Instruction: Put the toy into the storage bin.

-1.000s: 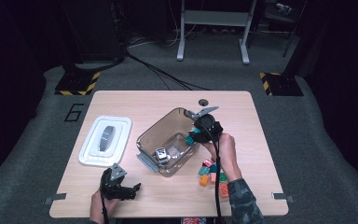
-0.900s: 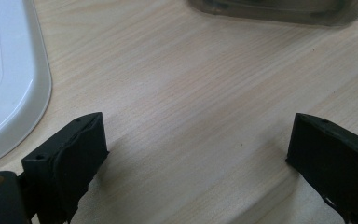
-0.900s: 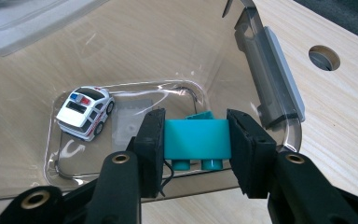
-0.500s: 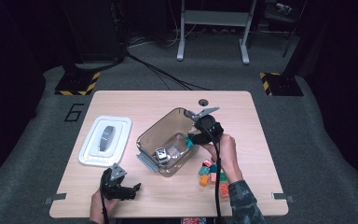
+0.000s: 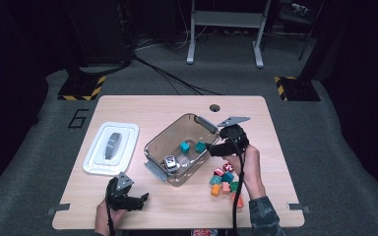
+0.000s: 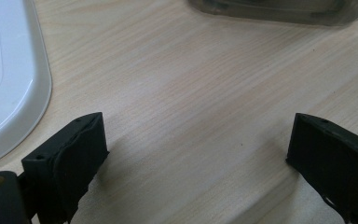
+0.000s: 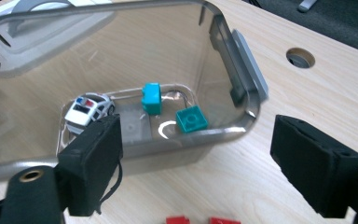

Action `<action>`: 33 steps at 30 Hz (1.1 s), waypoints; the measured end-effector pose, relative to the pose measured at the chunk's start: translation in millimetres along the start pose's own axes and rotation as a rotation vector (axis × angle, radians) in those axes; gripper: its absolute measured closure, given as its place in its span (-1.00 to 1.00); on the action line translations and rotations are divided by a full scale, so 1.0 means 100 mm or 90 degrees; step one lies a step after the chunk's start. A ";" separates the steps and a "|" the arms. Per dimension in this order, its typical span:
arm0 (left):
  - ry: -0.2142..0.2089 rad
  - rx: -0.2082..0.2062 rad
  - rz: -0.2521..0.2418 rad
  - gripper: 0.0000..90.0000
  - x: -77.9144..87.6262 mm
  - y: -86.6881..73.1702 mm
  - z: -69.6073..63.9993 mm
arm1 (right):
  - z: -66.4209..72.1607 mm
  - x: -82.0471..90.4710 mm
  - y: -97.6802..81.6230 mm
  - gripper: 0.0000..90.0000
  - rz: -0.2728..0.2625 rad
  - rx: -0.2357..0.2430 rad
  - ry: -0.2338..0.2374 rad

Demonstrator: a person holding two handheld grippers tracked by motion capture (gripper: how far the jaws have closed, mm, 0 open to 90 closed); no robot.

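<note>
Two teal blocks (image 7: pixel 192 120) sit on the floor of the clear bin (image 5: pixel 204 122), which stands mid-table, skewed to the table edges; one block lies flat near the bin's right-hand wall, the other (image 7: pixel 151 98) stands tilted just beside it, with a toy police car (image 7: pixel 87 109) at the bin's near-left end. Right gripper (image 5: pixel 215 149) hangs at the bin's right rim, jaws spread with nothing between them; they have just been opening, so the flat block looks freshly dropped. Remaining pile of blocks (image 5: pixel 225 180) (red, teal, orange) lies near the table's front-right corner, just off the bin's near-right side. Likely risks: the bin's tall wall and its grey latch (image 7: pixel 249 58) stand between gripper and pile on the way out, so a low pull-back could clip the rim and shove or tip the bin. The pile is tightly packed, blocks touching, so the wide jaws could catch two at once or scatter neighbours toward the front edge. The trailing cable (image 5: pixel 237 189) runs down over the hand right by the pile and could drag blocks. Left gripper (image 5: pixel 133 200) rests at the front-left edge, jaws wide apart over bare wood, holding nothing, so nothing steadies the bin. White lid (image 5: pixel 110 147) lies flat near the left edge, well apart from the bin, out of the way. Cable hole (image 5: pixel 214 107) at the back edge is no obstacle. Table (image 5: pixel 142 108) otherwise bare around the bin.
</note>
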State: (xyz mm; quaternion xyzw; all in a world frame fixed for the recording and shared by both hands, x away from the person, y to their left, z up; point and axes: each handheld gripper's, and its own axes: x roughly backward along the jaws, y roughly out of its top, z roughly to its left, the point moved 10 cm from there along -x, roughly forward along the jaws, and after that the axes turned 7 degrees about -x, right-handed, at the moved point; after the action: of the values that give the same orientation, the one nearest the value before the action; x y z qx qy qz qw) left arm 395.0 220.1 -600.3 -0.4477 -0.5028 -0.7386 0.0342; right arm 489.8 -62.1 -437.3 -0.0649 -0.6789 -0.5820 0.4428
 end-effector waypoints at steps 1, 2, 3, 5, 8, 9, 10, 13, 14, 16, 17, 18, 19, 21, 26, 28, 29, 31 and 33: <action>0.000 0.000 0.000 -0.90 0.00 0.00 0.00 | -0.02 0.02 -0.03 -0.66 -0.001 -0.003 0.000; 0.000 0.000 0.000 -0.90 0.00 0.00 0.00 | -0.04 0.03 -0.06 -0.67 0.000 -0.007 -0.002; 0.000 0.000 0.000 -0.90 0.00 0.00 0.00 | -0.06 0.04 -0.08 -0.68 -0.001 -0.006 -0.003; 0.001 0.000 0.000 -0.90 0.00 0.00 0.00 | -0.12 0.06 -0.15 -0.69 -0.001 -0.013 -0.006; 0.000 0.000 0.000 -0.90 0.00 0.00 0.00 | -0.19 0.07 -0.26 -0.73 0.004 -0.023 -0.006; 0.001 0.000 -0.001 -0.90 0.00 0.00 0.00 | -0.22 0.06 -0.32 -0.74 0.007 -0.028 -0.007; 0.001 0.000 -0.001 -0.90 0.00 0.00 0.00 | -0.23 0.06 -0.36 -0.76 0.009 -0.037 -0.008; 0.001 0.000 0.000 -0.90 0.00 0.00 0.00 | -0.29 0.04 -0.47 -0.81 0.016 -0.053 -0.007; 0.000 0.000 0.000 -0.90 0.00 0.00 0.00 | -0.33 0.03 -0.52 -0.81 0.018 -0.052 -0.008; 0.002 0.001 -0.003 -0.90 0.00 0.00 0.00 | -0.34 0.02 -0.57 -0.83 0.019 -0.070 -0.008; 0.001 0.001 -0.002 -0.90 0.00 0.00 0.00 | -0.37 0.01 -0.62 -0.84 0.021 -0.075 -0.008; 0.003 0.001 -0.004 -0.90 0.00 0.00 0.00 | -0.38 -0.01 -0.65 -0.85 0.025 -0.088 -0.010; 0.002 0.001 -0.003 -0.90 0.00 0.00 0.00 | -0.41 -0.03 -0.69 -0.87 0.026 -0.081 -0.007; 0.003 0.001 -0.003 -0.90 0.00 0.00 0.00 | -0.44 -0.07 -0.76 -0.91 0.036 -0.095 -0.012; 0.000 0.000 0.000 -0.90 0.00 0.00 0.00 | -0.54 -0.20 -0.92 -0.95 0.065 -0.128 -0.016; 0.002 0.001 -0.003 -0.90 0.00 0.00 0.00 | -0.58 -0.27 -0.97 -0.96 0.074 -0.123 -0.016; 0.002 0.001 -0.003 -0.90 0.00 0.00 0.00 | -0.59 -0.30 -0.99 -0.96 0.076 -0.129 -0.019; 0.002 0.001 -0.003 -0.90 0.00 0.00 0.00 | -0.62 -0.37 -1.06 -1.00 0.097 -0.136 -0.018; 0.002 0.001 -0.003 -0.90 0.00 0.00 0.00 | -0.64 -0.43 -1.09 -0.99 0.110 -0.134 -0.023</action>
State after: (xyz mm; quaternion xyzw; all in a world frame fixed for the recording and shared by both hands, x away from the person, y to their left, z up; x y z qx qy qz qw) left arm 395.5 219.9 -600.4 -0.4451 -0.5046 -0.7390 0.0336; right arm 483.1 -132.2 -550.5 -0.1796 -0.6138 -0.6087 0.4696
